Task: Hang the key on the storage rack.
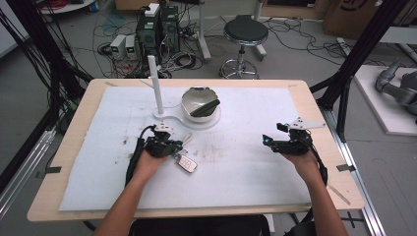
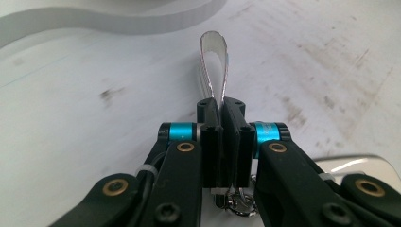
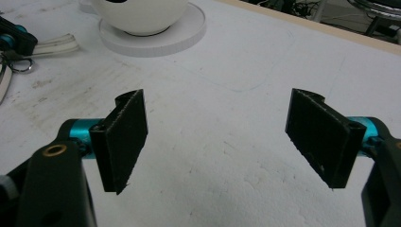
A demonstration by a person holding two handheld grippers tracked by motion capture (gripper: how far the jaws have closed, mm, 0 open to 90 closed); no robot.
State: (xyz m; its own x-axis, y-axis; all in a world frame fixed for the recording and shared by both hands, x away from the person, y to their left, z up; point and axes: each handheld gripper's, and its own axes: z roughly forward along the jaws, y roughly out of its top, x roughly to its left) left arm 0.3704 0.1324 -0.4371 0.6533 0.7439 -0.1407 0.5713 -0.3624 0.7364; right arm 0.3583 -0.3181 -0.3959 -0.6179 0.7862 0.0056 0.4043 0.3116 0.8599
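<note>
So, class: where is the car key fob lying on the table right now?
In the high view the key fob lies on the white mat, left of centre, just right of the left claw, which is shut on its strap.

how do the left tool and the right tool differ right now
The left tool has its black jaws pressed together on a pale looped strap with a metal key ring and a silver key fob; the right tool has its jaws spread wide with nothing between them. The left tool sits near the white bowl on its round white base; the right one is further off, over the bare white sheet. Both have black jaws and blue fittings.
</note>
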